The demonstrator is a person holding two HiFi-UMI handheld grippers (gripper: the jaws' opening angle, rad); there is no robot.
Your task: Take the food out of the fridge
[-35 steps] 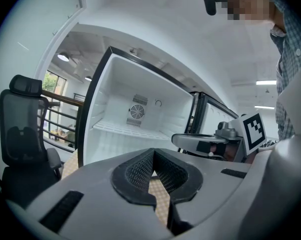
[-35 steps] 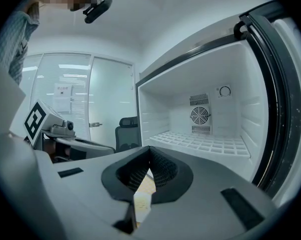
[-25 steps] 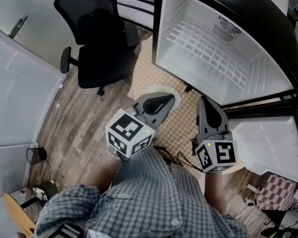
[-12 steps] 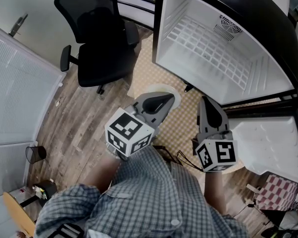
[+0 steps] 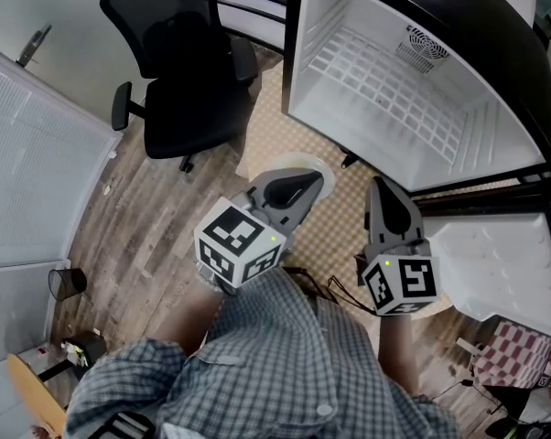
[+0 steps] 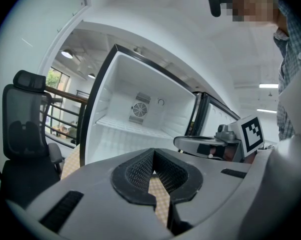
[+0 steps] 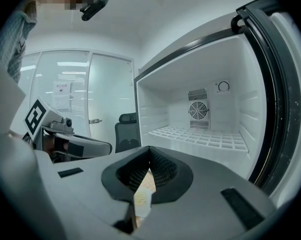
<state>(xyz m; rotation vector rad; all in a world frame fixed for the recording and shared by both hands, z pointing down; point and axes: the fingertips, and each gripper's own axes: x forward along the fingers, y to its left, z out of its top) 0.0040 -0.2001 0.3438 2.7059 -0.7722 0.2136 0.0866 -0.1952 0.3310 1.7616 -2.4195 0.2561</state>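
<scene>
The fridge (image 5: 314,35) stands open in front of me, its white inside bare, with a wire shelf (image 5: 385,94) and no food in sight. The same empty compartment (image 6: 135,129) fills the left gripper view, and its shelf (image 7: 200,136) shows in the right gripper view. My left gripper (image 5: 314,183) is shut and empty, held level above the floor just short of the fridge. My right gripper (image 5: 376,184) hovers beside it, also shut with nothing in it. Each gripper's pads meet at the tips (image 6: 153,151) (image 7: 149,149).
The fridge door (image 5: 495,263) hangs open at the right. A black office chair (image 5: 179,71) stands left of the fridge. A checkered mat (image 5: 344,231) lies under the grippers. A white partition (image 5: 28,172) runs along the left, with a small bin (image 5: 65,286) near it.
</scene>
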